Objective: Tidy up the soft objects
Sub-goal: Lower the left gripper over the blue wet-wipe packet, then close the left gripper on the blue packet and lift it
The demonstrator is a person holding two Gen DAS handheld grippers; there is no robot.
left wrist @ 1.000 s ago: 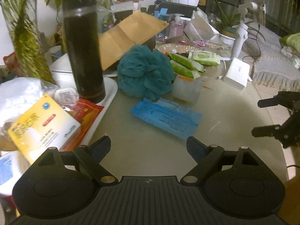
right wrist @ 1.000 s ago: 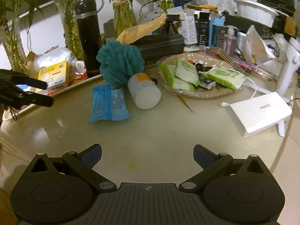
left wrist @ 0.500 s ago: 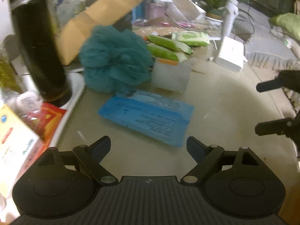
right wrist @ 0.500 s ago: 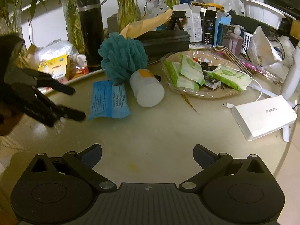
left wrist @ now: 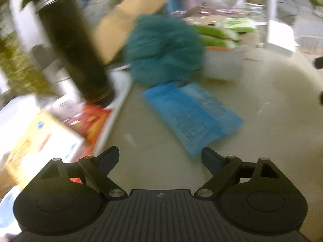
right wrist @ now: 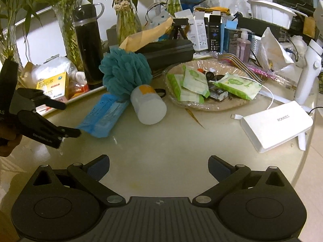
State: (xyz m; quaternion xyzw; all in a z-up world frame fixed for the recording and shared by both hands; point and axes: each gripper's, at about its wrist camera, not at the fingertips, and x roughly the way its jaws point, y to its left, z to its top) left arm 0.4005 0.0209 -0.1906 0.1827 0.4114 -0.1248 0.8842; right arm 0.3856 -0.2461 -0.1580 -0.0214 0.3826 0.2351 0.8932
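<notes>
A blue soft pack lies flat on the beige table, just beyond my open left gripper; nothing is between its fingers. The right wrist view shows that same blue pack with the left gripper held open right at its near corner. A teal bath pouf sits behind the pack, and in the right wrist view the pouf leans against a white jar lying on its side. My right gripper hangs open over bare table, well short of these things.
A shallow dish holds green wipe packets. A white power bank lies at the right. A black flask stands on a white tray with boxes at the left. Vases, cartons and a black case crowd the back.
My left gripper has dropped and closed in on the blue pack, rolling so the scene tilts; it stays open. The right gripper has held still.
</notes>
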